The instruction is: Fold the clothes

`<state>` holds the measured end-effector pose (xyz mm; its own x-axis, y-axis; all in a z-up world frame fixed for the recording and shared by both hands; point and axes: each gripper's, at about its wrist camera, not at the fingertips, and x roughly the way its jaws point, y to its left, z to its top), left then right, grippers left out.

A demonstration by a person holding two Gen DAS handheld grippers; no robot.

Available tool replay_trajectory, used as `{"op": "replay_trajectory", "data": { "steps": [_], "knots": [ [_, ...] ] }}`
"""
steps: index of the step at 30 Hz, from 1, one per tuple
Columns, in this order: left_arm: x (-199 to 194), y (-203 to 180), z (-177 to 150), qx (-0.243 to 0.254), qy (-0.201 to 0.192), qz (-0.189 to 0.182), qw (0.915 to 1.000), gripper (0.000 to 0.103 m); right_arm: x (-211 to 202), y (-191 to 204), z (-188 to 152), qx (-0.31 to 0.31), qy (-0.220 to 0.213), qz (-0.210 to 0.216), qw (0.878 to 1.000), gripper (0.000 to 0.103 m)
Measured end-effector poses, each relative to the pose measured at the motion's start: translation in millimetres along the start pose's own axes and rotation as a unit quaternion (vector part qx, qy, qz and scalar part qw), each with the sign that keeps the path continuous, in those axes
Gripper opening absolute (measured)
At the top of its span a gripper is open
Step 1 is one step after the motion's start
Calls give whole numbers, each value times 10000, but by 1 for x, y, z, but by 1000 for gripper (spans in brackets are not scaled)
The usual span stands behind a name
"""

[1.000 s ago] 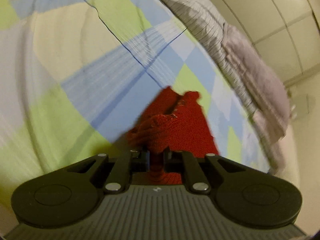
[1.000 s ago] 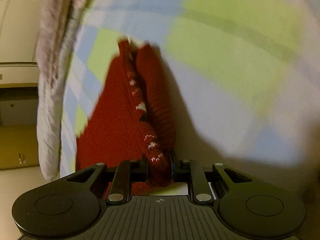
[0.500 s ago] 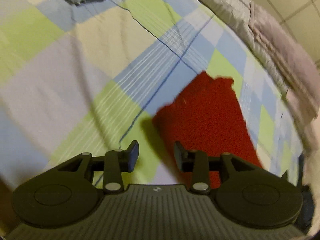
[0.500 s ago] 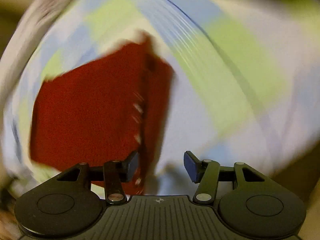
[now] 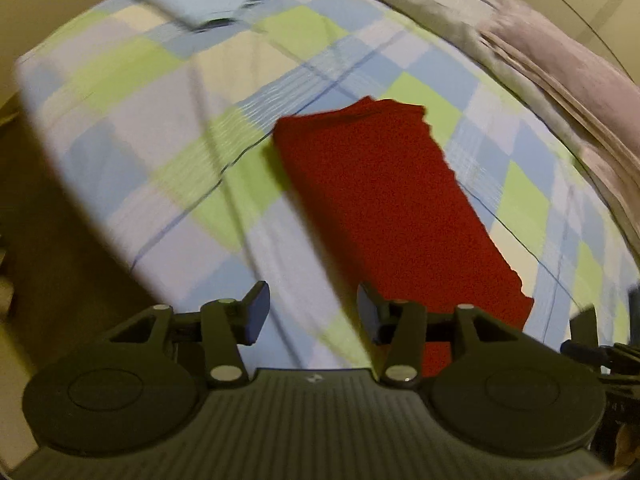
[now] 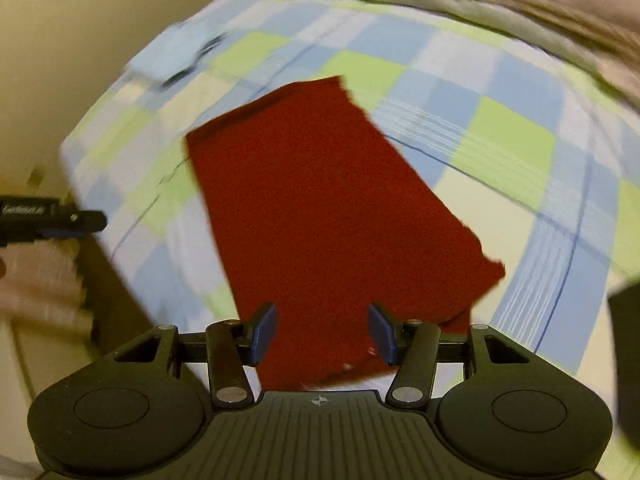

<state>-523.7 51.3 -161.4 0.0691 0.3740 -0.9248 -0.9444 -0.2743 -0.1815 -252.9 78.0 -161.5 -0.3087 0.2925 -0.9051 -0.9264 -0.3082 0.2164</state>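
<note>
A red knitted garment lies folded flat as a long rectangle on the checked bed sheet. My left gripper hangs above the sheet just left of the garment's near end; its jaws are opening and nothing is between them. My right gripper hovers over the garment's near edge, open, with its blue pads clear of the cloth. The left gripper's tip shows at the left edge of the right wrist view.
A folded light-blue garment lies at the far corner of the bed. A grey and pinkish quilt is bunched along the far side. The bed's left edge drops to a dark floor.
Both grippers were shut on the red garment; they have let go and lifted away. The garment now lies flat and folded. The right wrist view has rolled round.
</note>
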Motion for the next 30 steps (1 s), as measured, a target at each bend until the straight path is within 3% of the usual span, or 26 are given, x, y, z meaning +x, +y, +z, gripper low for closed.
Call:
{"op": "replay_trajectory", "data": {
  "steps": [4,11,18,30],
  "knots": [
    [-41,-39,-63,-705,-103,126,9974,44,-39,-21,-22,-765,44,157,9969,54],
    [-95,-114,-125,-682,-442,403,9959,44,-97,-55,-50,-1168,-63,423,9922,54],
    [-128,-153,-156,-931,-811,702,9899,45,-123,-67,-62,-1495,-60,626,9868,54],
    [-146,-176,-177,-1162,-1021,1117,9816,45,-128,-87,-60,-1650,-66,617,9843,54]
  ]
}}
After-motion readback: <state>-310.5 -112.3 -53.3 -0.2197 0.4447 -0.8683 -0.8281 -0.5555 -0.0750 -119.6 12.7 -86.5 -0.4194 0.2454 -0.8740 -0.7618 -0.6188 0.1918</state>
